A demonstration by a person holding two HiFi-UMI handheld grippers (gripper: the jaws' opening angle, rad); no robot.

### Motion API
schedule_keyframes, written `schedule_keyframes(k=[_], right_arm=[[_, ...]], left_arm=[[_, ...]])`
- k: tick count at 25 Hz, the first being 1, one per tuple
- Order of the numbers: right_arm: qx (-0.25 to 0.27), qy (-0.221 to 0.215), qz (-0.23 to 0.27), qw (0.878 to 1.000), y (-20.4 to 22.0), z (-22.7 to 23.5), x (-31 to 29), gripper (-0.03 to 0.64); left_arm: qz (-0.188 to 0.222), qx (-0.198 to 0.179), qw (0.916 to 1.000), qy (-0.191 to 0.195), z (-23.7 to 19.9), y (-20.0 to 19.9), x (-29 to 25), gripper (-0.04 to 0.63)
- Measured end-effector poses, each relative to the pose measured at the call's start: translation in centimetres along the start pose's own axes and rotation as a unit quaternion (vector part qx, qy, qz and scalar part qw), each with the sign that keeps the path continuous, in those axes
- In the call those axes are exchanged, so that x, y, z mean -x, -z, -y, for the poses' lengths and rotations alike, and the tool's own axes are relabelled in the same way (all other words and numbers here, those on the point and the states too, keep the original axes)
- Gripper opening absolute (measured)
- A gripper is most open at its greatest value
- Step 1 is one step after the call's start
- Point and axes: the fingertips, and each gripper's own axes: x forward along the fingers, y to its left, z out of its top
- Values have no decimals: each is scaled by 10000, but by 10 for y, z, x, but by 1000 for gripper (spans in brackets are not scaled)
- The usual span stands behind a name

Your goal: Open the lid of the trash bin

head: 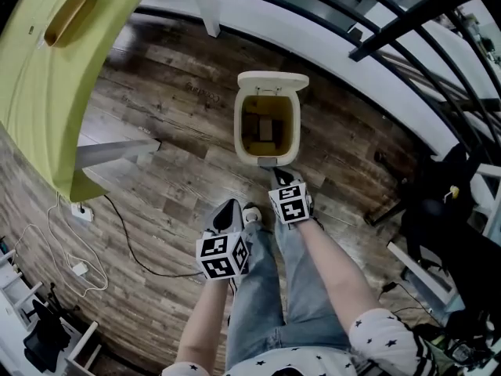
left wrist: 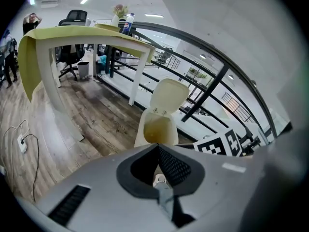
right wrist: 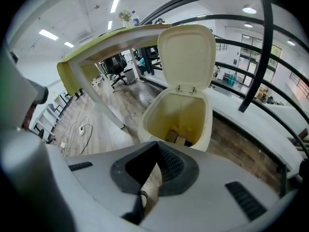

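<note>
Cream plastic trash bin (head: 238, 128) stands on the wood-plank floor (head: 172, 171), its hinged lid (head: 273, 80) already tipped upright, so the opening looks done; left gripper (head: 228, 204) and right gripper (head: 277, 171) hover before it, jaws pinched together on nothing.

Blue jeans (head: 270, 288), white star-print sleeves (head: 383, 337), black-and-white marker cubes (head: 223, 255) (head: 290, 203)

We see the right gripper (right wrist: 157, 145) with jaw tips together, holding nothing. Trash bin (right wrist: 155, 114) at 12 o'clock, lid (right wrist: 187, 57) standing upright, cardboard scraps (right wrist: 176, 138) inside.
</note>
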Motion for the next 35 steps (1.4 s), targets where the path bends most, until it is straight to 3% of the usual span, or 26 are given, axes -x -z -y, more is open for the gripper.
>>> schedule_keyframes(k=[7,20,27,35], right_arm=[[103,31,402,9991,-22,-15,55,-6],[-496,205,847,9950,-49,-35,165,-6],[-509,279,1058,9927,-66,-50,223,-6],[-321,61,1052,9939,-64,-87,283,-6]], left_arm=[[-31,-210,9997,152,19,-7,31,8],[17,-543,9976,435,54,-21,91,8],[111,-766,9949,646,71,-34,122,8],[249,-952,9923,753,93,-45,160,8]])
